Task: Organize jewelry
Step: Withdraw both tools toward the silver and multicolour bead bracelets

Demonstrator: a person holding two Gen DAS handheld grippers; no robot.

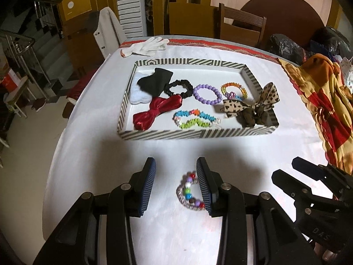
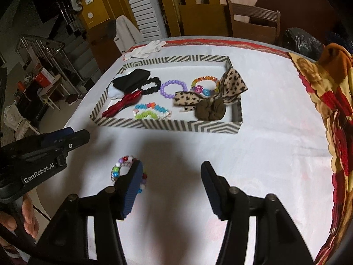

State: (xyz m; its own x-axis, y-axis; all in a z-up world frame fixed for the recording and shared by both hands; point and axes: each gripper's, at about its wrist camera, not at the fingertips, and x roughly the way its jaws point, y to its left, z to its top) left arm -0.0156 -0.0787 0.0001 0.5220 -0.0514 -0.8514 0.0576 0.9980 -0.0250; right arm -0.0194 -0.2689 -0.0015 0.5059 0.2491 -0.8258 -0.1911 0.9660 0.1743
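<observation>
I have the left gripper [image 1: 176,184] with jaws open around the beaded bracelet [image 1: 190,191] on the bench; next I close, lift it to the striped tray [image 1: 194,133]; right gripper [image 2: 172,190] jaws open, empty

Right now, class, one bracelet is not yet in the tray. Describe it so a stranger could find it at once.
Start at the striped tray on the white tablecloth, then come toward the near edge. The multicoloured bead bracelet lies alone on the cloth between the open fingers of the left gripper. Unlike the purple bracelet and other pieces, it sits outside the tray.
</observation>
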